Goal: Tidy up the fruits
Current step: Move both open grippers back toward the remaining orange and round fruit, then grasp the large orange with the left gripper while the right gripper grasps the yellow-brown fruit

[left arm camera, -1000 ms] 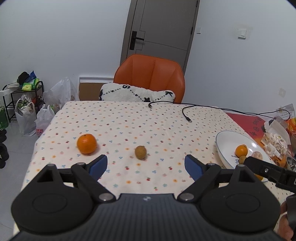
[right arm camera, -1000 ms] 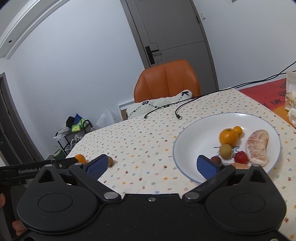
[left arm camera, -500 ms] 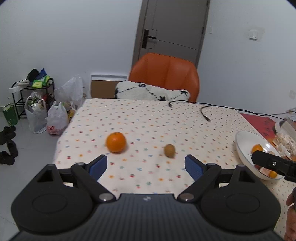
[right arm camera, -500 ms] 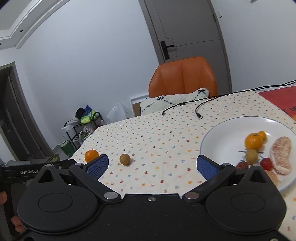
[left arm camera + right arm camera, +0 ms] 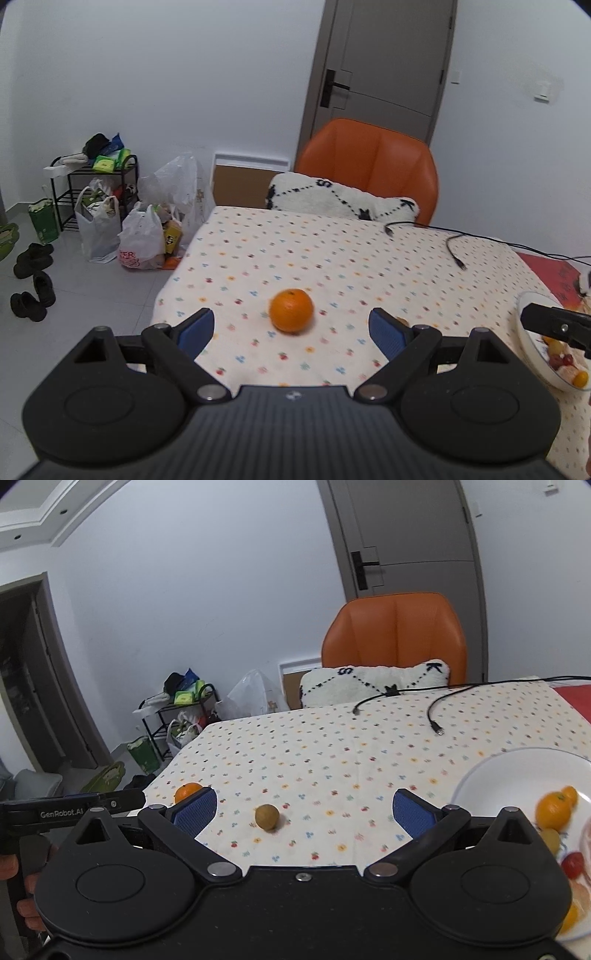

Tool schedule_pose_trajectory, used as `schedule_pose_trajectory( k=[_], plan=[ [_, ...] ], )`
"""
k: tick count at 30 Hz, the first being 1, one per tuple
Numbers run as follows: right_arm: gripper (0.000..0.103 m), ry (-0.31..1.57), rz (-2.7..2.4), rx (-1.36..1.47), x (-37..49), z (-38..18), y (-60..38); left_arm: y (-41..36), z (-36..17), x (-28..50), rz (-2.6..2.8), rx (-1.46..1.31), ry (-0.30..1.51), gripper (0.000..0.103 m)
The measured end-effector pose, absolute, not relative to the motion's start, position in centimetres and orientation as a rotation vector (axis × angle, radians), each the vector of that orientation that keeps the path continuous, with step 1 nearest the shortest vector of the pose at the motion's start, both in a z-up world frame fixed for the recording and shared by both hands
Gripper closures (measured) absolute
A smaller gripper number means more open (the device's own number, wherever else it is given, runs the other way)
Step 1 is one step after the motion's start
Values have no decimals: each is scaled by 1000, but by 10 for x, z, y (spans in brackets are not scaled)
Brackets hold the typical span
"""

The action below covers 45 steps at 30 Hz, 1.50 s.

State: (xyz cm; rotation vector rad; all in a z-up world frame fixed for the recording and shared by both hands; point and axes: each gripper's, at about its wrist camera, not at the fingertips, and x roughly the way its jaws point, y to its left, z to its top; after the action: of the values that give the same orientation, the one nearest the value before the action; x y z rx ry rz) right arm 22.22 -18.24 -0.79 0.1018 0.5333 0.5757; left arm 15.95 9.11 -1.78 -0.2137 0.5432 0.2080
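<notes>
1. Left tongs (image 5: 291, 326) gaping wide, hovering above the desk (image 5: 332, 254), orange (image 5: 291, 311) sitting between them.
2. Right tongs (image 5: 303, 812) also wide, kiwi (image 5: 267, 816) lying left of the plate (image 5: 491, 771).

The right claw (image 5: 302, 810) is hanging wide open above the table (image 5: 332, 746), a kiwi (image 5: 267, 816) lying between its blue pads; the plate (image 5: 480, 771) is sitting at the right edge.

White walls (image 5: 207, 74) enclose the room, with a grey door (image 5: 384, 62) at 12 o'clock. An orange chair (image 5: 369, 162) holding a white cushion (image 5: 332, 199) stands before it. At 9 o'clock, a black rack (image 5: 96, 184), plastic bags (image 5: 142, 240) and shoes (image 5: 33, 280) sit on the grey tiled floor (image 5: 92, 295).
</notes>
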Motion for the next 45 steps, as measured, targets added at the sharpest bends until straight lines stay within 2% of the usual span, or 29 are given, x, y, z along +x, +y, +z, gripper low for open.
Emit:
schedule_pose_trajectory(
  k=[5, 14, 16, 20, 25, 33, 35, 37, 38, 43, 45],
  plan=[
    [3, 557, 588, 100, 235, -13, -165, 103, -20, 171, 221, -225, 535, 14],
    [26, 622, 610, 80, 254, -29, -140, 110, -32, 192, 208, -238, 534, 17],
    [32, 637, 615, 73, 258, -33, -135, 110, -35, 197, 203, -239, 538, 21],
    [35, 659, 631, 55, 263, -39, -125, 110, -43, 207, 201, -237, 554, 26],
    [46, 694, 647, 41, 269, -48, -115, 112, -53, 217, 192, -242, 578, 33],
    [54, 716, 655, 20, 275, -56, -103, 115, -66, 230, 175, -258, 598, 44],
    [56, 721, 656, 20, 275, -58, -101, 114, -68, 231, 161, -256, 594, 49],
    [61, 727, 660, 17, 277, -60, -99, 113, -68, 231, 140, -262, 590, 62],
    [62, 730, 661, 17, 277, -61, -98, 113, -68, 231, 127, -264, 588, 64],
    [80, 735, 669, -3, 279, -65, -93, 112, -66, 228, 141, -259, 591, 66],
    [80, 728, 680, -17, 279, -66, -92, 115, -64, 224, 150, -265, 587, 66]
  ],
)
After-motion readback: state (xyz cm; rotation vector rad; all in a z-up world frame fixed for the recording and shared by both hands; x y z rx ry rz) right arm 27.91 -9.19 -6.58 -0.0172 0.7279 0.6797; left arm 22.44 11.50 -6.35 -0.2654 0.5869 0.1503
